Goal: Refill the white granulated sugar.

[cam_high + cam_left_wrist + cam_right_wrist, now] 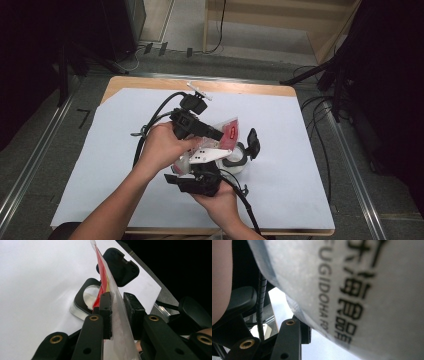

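Observation:
A clear plastic bag (pixel 230 131) with a red label hangs tilted over a clear container (pixel 235 161) whose black flip lid (pixel 253 142) stands open. My left gripper (pixel 219 136) is shut on the bag's upper edge; in the left gripper view both pads pinch the film (pixel 117 315), with the container's black rim (pixel 82 293) and lid (pixel 120 267) beyond. My right gripper (pixel 187 170) holds the bag's lower, bulging part from the near side. In the right gripper view the printed bag (pixel 362 290) presses on one finger (pixel 291 338) and hides the other.
The container stands on a white sheet (pixel 125 150) that covers a wooden table (pixel 150 82). Cables trail from both grippers across the sheet. Dark stands and cables line the floor at the right (pixel 320 115) and far left.

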### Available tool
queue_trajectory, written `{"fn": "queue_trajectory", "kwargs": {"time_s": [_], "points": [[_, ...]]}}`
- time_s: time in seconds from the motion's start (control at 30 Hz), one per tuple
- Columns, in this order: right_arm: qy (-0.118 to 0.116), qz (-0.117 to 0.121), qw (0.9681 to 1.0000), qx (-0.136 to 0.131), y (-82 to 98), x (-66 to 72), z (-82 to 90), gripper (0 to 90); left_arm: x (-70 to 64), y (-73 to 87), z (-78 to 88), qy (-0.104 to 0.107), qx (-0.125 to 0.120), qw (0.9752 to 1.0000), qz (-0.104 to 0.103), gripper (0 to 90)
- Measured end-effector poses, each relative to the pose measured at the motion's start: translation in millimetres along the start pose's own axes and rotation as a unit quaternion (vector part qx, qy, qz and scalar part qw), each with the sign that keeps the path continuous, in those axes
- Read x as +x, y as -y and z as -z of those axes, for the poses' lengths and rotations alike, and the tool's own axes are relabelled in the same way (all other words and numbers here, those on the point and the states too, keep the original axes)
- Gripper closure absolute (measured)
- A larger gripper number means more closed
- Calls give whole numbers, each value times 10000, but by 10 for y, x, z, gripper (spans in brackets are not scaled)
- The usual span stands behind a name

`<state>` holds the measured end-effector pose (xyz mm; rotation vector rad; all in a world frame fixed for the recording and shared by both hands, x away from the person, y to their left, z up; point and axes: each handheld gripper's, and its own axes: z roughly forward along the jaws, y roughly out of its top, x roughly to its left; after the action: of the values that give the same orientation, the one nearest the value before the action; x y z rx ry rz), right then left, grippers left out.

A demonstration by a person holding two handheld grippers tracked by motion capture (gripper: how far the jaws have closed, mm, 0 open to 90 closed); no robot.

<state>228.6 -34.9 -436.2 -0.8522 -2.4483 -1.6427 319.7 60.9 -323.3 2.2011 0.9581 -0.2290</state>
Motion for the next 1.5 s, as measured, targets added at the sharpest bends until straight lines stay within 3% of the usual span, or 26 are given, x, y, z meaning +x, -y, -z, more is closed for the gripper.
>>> {"fn": "queue_trajectory", "kwargs": {"time_s": [1.5], "points": [[14,98,10000,-2,5,-2,5,637,8,10,-12,62,7,10000,42,764]]}}
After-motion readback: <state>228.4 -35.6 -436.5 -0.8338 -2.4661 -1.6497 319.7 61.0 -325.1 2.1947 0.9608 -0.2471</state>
